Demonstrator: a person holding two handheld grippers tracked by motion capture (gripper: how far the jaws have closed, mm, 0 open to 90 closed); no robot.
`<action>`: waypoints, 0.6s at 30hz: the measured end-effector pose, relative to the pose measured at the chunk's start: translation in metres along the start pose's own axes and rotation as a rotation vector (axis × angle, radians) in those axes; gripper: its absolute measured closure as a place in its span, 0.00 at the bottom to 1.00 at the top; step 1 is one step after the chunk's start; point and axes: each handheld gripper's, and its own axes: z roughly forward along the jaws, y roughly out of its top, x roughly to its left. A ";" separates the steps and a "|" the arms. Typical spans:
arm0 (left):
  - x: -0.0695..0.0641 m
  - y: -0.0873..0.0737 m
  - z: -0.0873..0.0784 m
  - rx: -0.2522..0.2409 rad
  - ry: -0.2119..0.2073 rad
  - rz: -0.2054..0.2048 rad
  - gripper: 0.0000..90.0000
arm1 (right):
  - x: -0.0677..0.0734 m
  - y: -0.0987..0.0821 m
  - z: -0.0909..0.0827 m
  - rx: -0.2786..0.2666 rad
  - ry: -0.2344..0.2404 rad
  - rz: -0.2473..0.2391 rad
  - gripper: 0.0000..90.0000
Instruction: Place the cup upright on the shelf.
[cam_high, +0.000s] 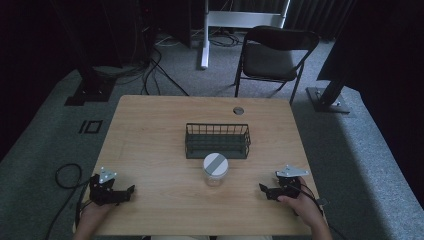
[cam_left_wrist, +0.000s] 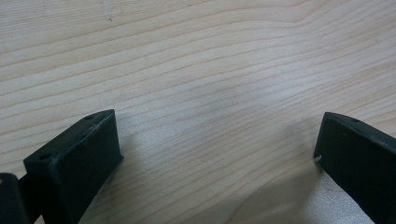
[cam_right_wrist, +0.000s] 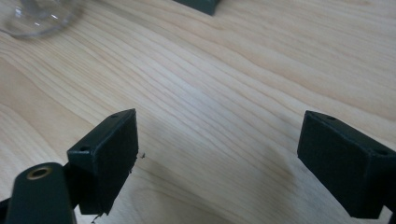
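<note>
A clear glass jar (cam_high: 215, 170) with a white and grey lid stands near the middle of the wooden table (cam_high: 150, 130), just in front of a dark wire basket (cam_high: 217, 140). My left gripper (cam_high: 127, 192) rests low at the table's front left, open, with bare wood between its jaws (cam_left_wrist: 215, 140). At the front right, my right gripper (cam_high: 264, 190) is held by a hand, also open over bare wood (cam_right_wrist: 217, 140). The jar's glass base (cam_right_wrist: 37, 16) shows at the top left of the right gripper view, with a corner of the basket (cam_right_wrist: 198, 4) beyond it.
A round grommet (cam_high: 238, 110) sits in the table's far edge. A black folding chair (cam_high: 272, 52) stands behind the table, with a white stand leg (cam_high: 204, 35) and black stand bases (cam_high: 90, 90) on the grey carpet. Cables (cam_high: 65, 175) trail at the left.
</note>
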 end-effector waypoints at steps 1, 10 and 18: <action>0.000 0.000 0.000 0.000 0.000 0.000 0.01 | 0.001 0.001 0.000 -0.006 0.003 -0.001 0.14; 0.000 0.000 0.000 0.001 0.000 0.000 0.01 | 0.008 0.008 0.002 -0.031 0.031 -0.017 0.14; 0.000 0.000 0.000 0.001 0.000 0.000 0.01 | 0.019 0.014 0.007 -0.049 0.068 -0.033 0.14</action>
